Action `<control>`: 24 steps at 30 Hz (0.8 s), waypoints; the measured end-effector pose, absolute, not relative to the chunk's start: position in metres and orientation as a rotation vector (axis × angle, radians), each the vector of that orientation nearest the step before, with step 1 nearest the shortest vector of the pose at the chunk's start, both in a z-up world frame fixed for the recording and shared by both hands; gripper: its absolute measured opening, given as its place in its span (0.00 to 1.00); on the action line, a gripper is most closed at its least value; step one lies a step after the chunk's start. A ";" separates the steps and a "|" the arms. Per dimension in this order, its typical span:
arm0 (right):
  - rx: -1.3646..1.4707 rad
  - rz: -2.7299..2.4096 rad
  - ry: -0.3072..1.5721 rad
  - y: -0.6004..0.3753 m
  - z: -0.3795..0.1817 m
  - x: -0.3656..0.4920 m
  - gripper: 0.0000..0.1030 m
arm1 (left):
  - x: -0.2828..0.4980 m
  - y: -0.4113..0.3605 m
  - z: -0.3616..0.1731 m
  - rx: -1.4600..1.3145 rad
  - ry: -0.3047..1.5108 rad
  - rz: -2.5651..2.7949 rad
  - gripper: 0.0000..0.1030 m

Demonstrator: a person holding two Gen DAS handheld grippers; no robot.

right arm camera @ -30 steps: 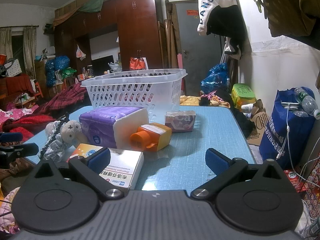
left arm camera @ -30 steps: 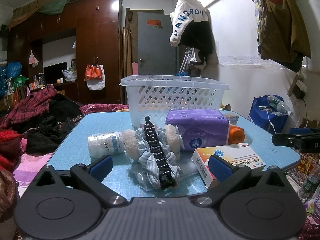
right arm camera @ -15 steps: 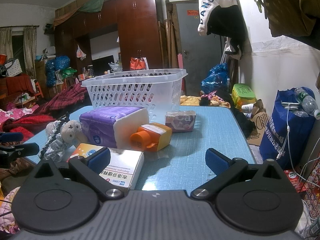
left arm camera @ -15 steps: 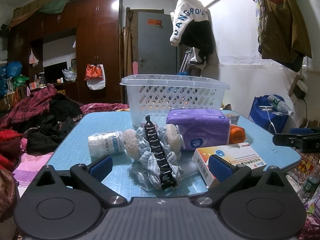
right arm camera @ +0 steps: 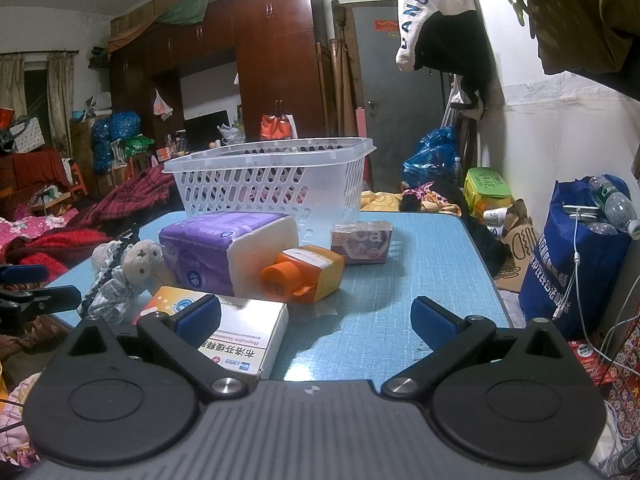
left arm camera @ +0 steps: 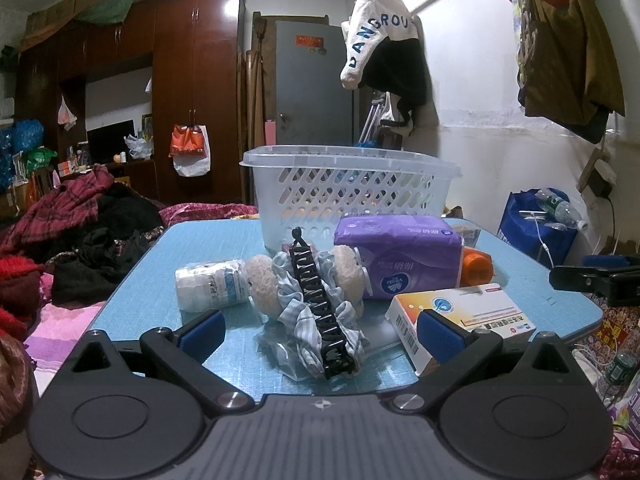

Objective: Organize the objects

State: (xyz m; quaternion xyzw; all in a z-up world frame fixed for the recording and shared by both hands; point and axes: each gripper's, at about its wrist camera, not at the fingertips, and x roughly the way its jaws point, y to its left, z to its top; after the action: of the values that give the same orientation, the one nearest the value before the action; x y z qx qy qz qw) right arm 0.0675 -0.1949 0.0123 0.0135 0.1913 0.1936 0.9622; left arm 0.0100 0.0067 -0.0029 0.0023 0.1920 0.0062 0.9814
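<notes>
A white slotted basket (left arm camera: pixel 348 184) (right arm camera: pixel 272 184) stands at the far side of the blue table (left arm camera: pixel 160 264) (right arm camera: pixel 420 280). In front of it lie a purple tissue pack (left arm camera: pixel 396 256) (right arm camera: pixel 224 248), an orange bottle (right arm camera: pixel 304 274), a white medicine box (left arm camera: pixel 472 312) (right arm camera: pixel 240 336), a small carton (right arm camera: pixel 362 242), a white bottle (left arm camera: pixel 212 286), and a black hair claw (left arm camera: pixel 316 304) on a striped scrunchie with plush puffs (left arm camera: pixel 348 272). My left gripper (left arm camera: pixel 320 334) is open at the near edge, just before the hair claw. My right gripper (right arm camera: pixel 316 318) is open, its left finger over the medicine box.
Piled clothes (left arm camera: pixel 72 232) lie left of the table. A blue bag with bottles (right arm camera: pixel 576 264) stands to the right. Wardrobes and a grey door stand behind. Clothes hang on the right wall.
</notes>
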 end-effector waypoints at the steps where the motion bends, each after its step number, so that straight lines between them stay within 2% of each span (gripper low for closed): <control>1: 0.028 0.391 0.386 -0.195 0.012 0.067 1.00 | 0.011 0.007 -0.003 0.003 0.389 0.014 1.00; 24: 0.032 0.390 0.384 -0.197 0.014 0.066 1.00 | 0.012 0.007 -0.004 0.002 0.391 0.014 1.00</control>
State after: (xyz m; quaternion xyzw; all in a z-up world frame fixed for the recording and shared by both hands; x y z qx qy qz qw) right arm 0.0663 -0.1967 0.0136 0.0156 0.1894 0.1928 0.9627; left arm 0.0116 0.0069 -0.0040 0.0012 0.1941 0.0072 0.9810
